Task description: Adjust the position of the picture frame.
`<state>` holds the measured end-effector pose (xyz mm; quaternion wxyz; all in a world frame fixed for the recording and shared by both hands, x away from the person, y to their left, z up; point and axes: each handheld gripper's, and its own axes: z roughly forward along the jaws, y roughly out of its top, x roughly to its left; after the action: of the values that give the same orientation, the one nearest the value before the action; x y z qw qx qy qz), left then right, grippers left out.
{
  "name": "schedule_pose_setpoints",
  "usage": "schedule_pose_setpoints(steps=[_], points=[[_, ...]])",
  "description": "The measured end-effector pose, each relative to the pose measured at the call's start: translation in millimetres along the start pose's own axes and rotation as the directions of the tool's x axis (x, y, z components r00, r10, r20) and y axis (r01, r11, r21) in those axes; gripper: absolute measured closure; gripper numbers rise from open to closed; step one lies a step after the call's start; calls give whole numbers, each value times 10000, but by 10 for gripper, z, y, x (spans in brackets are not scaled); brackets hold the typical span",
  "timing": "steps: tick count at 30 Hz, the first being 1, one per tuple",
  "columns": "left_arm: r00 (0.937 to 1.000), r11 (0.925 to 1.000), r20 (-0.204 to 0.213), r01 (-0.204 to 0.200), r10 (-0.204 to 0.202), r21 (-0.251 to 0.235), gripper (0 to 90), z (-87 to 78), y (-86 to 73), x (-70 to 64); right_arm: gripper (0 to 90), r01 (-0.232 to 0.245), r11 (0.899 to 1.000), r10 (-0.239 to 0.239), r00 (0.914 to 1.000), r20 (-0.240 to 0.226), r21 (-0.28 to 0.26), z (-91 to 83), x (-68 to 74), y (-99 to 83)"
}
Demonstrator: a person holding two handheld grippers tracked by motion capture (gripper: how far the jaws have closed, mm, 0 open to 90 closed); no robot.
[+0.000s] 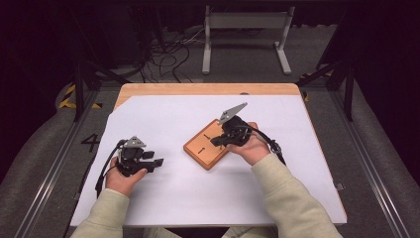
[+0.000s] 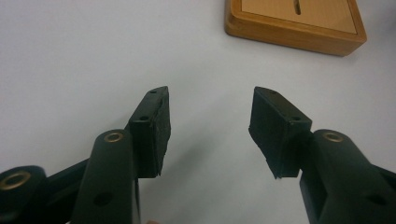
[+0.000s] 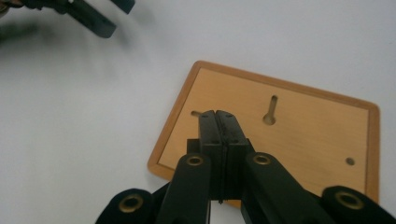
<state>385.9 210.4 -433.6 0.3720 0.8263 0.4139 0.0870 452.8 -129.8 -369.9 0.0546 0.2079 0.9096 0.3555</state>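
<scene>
A flat wooden board with keyhole slots lies on the white sheet near the table's middle. My right gripper hovers over it; in the right gripper view its jaws are pressed together with nothing between them, their tips over one slot of the wooden board, beside a second keyhole slot. My left gripper rests at the left on the sheet, its tips pointing toward the board. Its jaws stand wide apart with bare white sheet between them, and the wooden board lies farther ahead.
A white sheet covers most of the wooden table. Beyond the far edge stand a grey metal frame and loose cables on the floor. The other gripper's jaws show blurred in the right gripper view.
</scene>
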Motion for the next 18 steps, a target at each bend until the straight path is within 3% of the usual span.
schedule_pose_setpoints(steps=[10,18], points=[[9988,9992,-301,381,-385,-135,468,-139,-168,57,900,-219,9995,205,9979,614,224,111,-355,244],[9961,9970,-506,707,-722,-308,467,-248,-275,91,900,-653,9970,604,9923,1079,421,295,-657,308]])
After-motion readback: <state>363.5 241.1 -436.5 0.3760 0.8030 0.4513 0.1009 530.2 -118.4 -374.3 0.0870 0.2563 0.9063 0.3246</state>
